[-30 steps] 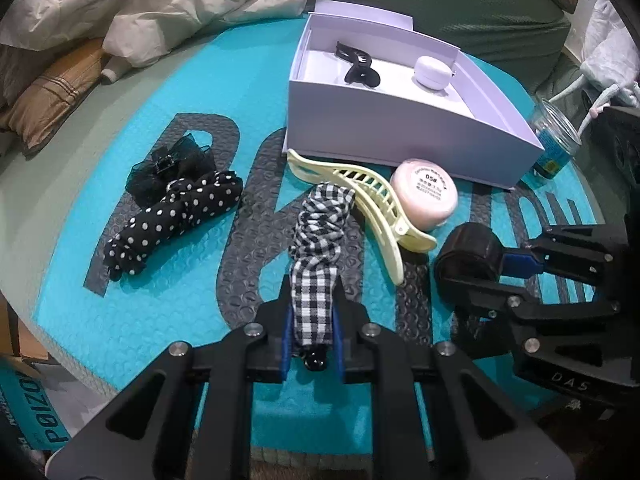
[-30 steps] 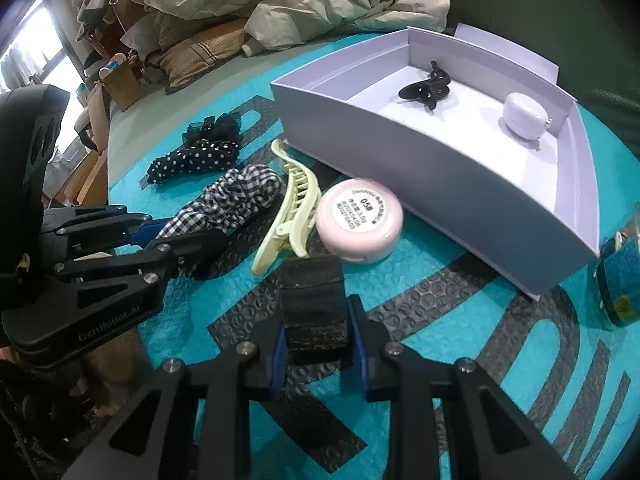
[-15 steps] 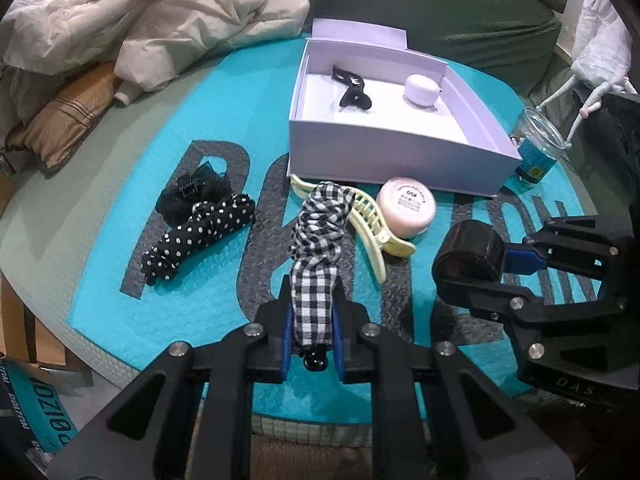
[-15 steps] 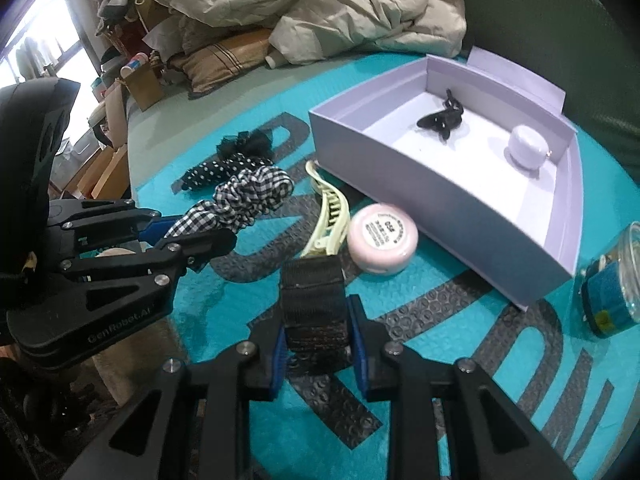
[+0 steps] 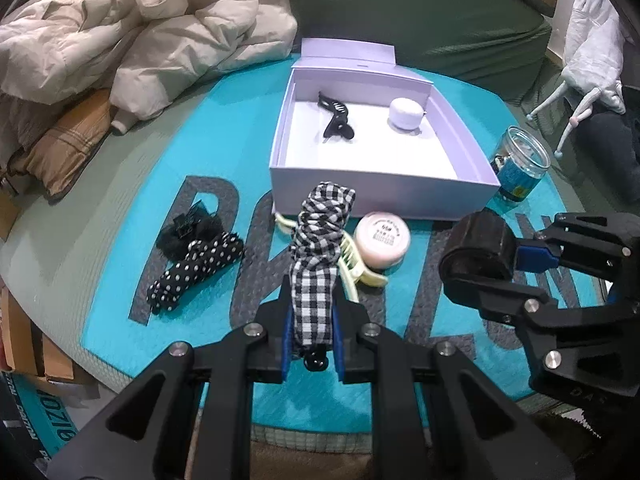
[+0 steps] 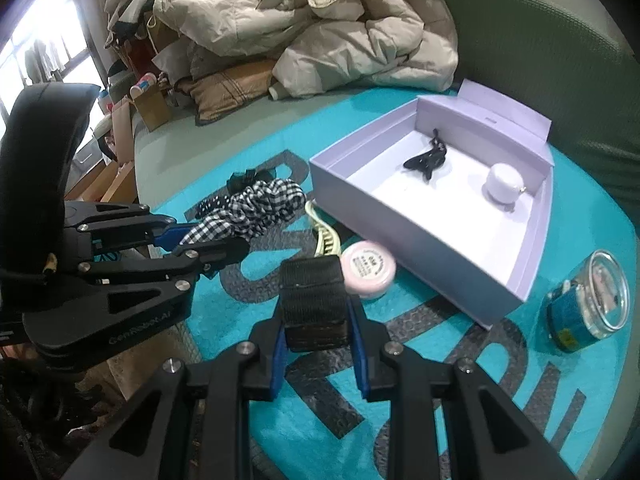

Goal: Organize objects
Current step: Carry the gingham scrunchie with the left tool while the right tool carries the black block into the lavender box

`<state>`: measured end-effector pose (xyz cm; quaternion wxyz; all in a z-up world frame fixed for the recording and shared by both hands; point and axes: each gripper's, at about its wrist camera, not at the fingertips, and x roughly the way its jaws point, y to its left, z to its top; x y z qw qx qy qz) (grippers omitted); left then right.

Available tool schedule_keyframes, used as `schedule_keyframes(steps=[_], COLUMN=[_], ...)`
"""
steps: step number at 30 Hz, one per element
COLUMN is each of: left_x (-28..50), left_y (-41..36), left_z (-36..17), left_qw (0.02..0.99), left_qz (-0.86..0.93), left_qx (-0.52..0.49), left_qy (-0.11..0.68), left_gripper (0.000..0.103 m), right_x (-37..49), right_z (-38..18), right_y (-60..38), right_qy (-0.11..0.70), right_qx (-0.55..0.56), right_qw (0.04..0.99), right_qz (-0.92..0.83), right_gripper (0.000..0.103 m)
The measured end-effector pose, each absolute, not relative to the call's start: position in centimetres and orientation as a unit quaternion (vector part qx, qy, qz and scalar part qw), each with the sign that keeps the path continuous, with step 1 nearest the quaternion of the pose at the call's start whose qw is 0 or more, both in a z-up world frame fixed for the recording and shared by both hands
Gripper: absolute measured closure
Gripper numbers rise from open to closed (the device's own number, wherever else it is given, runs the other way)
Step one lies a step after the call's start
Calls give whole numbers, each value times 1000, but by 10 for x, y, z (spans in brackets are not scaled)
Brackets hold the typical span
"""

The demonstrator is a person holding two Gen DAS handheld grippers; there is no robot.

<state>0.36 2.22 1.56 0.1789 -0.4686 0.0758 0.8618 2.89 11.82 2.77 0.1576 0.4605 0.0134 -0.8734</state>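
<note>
Both loads have risen off the mat (image 5: pixel 120 320): my left gripper (image 5: pixel 311 334) clamps the checked scrunchie (image 5: pixel 320 232), my right gripper (image 6: pixel 316 336) the black band (image 6: pixel 314 300). Boxed (image 6: pixel 440 236): two items; several remain outside.

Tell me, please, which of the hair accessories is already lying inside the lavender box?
The small black claw clip, in the lavender box beside a white round case. The cream claw clip and polka-dot scrunchie lie outside on the mat.

The left gripper's (image 6: pixel 216 248) body reads "GenRobot.AI"; the pink round tin's (image 5: pixel 383 240) lid shows "058".
</note>
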Motion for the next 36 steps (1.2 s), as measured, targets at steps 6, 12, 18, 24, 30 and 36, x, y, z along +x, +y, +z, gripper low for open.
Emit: schedule_keyframes(steps=[6, 12, 18, 24, 30, 36], left_x=[-2, -14, -27, -43, -62, -78], left_y=[38, 51, 66, 81, 95, 105], left_z=[19, 18, 14, 10, 8, 11], left_qw=[193, 205, 221, 231, 243, 248], left_qz=[859, 855, 847, 841, 836, 836], left_qx=[-466, -468, -474, -479, -480, -473], left_qy=[84, 87, 94, 100, 109, 126], left_gripper=[88, 88, 88, 88, 88, 88], right_x=[27, 24, 17, 6, -10, -28], right_z=[33, 35, 34, 31, 27, 24], right_y=[130, 145, 160, 173, 188, 199], right_qy=[10, 0, -7, -14, -23, -19], right_qx=[455, 452, 451, 454, 456, 456], right_qw=[144, 132, 115, 106, 98, 90], right_qz=[-879, -882, -885, -885, -884, -885], right_gripper=[77, 77, 77, 77, 77, 76])
